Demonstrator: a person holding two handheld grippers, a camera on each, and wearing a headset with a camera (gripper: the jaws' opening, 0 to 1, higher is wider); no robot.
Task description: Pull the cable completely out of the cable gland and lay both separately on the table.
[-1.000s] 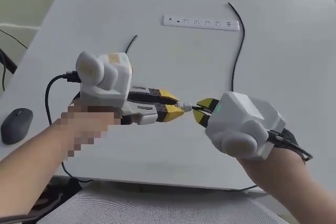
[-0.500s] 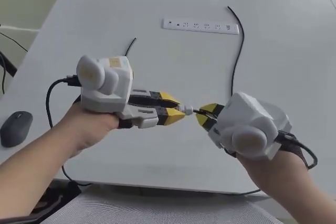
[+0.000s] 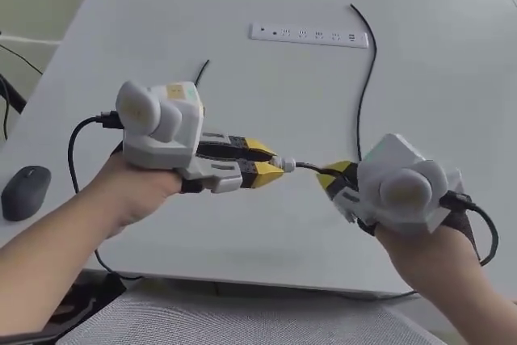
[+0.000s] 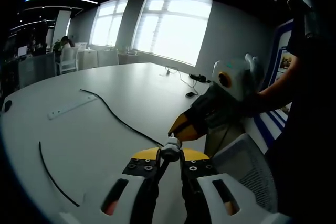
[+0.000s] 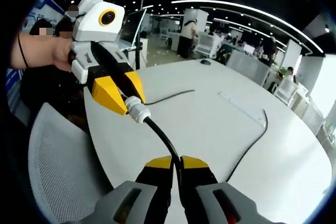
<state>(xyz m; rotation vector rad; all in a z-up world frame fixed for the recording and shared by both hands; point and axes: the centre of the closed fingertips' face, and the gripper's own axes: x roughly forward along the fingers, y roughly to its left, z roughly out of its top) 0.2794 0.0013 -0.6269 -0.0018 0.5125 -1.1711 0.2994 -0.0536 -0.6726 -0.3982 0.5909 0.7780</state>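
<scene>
Here, both grippers are held in the air over the near part of the table, well to the person's side of the white power strip. The left gripper is clamped on the white cable gland, which sticks out from between its 2 yellow-tipped jaws. The right gripper is closed on the black cable, pinching it just short of the gland. A short bare stretch of cable spans the 2 grippers, and its end sits inside the gland.

A long black wire curves past the strip's right end and runs toward the person until the right gripper hides it; whether it is the same cable cannot be told. A short black wire lies nearer the person off the strip's left end. A dark mouse sits far to the strip's left, by the table edge.
</scene>
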